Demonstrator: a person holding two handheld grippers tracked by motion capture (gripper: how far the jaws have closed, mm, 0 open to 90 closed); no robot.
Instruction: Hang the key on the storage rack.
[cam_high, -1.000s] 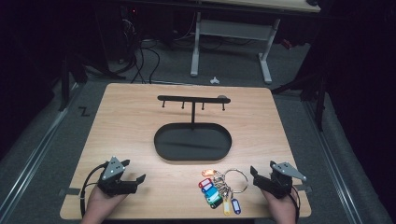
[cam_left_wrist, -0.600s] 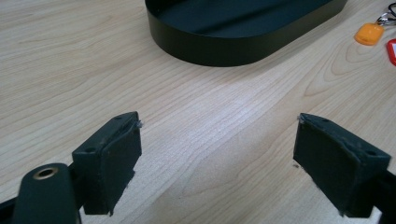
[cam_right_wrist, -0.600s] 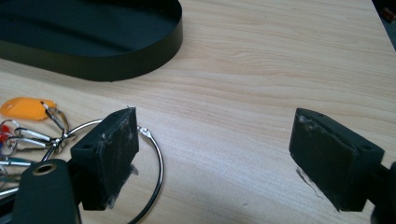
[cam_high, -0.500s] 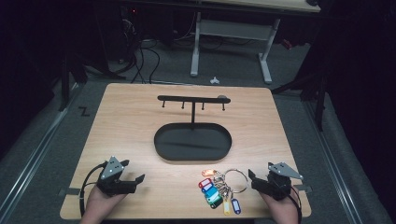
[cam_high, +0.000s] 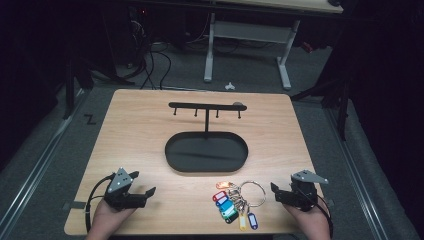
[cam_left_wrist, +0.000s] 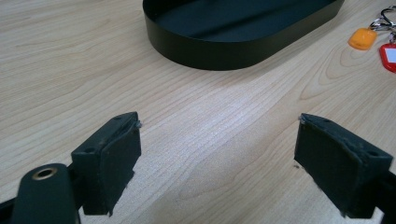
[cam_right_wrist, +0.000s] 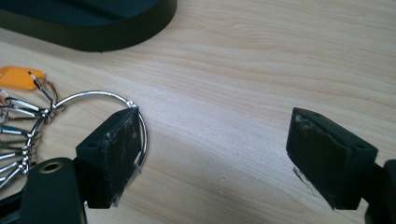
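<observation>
A wooden table (cam_high: 145, 135) seen from above, with a person's 2 hands at its near edge, each holding a black two-jaw gripper. The left gripper (cam_high: 142, 192) rests low at the near left of the table, its jaws spread wide with nothing between them; in the left gripper view they frame bare wood. The right gripper (cam_high: 276, 192) sits at the near right, its jaws also spread wide and holding nothing.

A bunch of keys (cam_high: 235, 200) lies flat on the table just left of the right gripper. It is a large silver ring (cam_right_wrist: 100, 116) carrying small clips with coloured plastic tags: orange, red, blue, green, yellow. In the right gripper view, the ring's edge passes just behind the left-hand jaw; whether they touch cannot be told.

Beyond the keys, at the table's middle, stands a black oval tray (cam_high: 172, 155). A thin post rises from it to a horizontal bar with 4 small hooks (cam_high: 206, 106).
</observation>
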